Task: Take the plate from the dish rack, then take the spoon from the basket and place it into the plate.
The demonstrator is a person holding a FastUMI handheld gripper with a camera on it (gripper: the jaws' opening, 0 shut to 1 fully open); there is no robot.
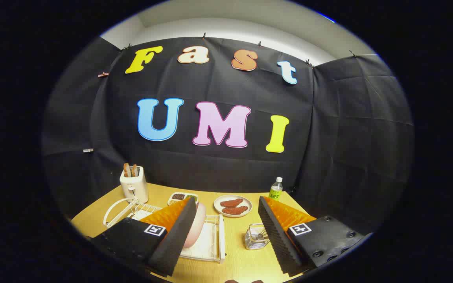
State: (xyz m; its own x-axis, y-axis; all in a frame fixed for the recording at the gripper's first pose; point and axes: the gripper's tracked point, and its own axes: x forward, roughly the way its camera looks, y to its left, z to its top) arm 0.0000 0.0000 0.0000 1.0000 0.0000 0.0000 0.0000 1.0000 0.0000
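**Gripper wide open over the table**

Wooden table [238, 255], black cloth walls all round. The gripper [226, 204] is spread wide, holding nothing. Pink plate [196, 228] stands in the white dish rack [210, 245], right behind the left finger. Wire basket [256, 237] sits between the fingers, nearer the right one.

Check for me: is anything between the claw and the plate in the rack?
Nothing visible. The open claw hangs above the table; the pink plate stands on edge in the rack, just beyond the left finger, partly hidden by it.
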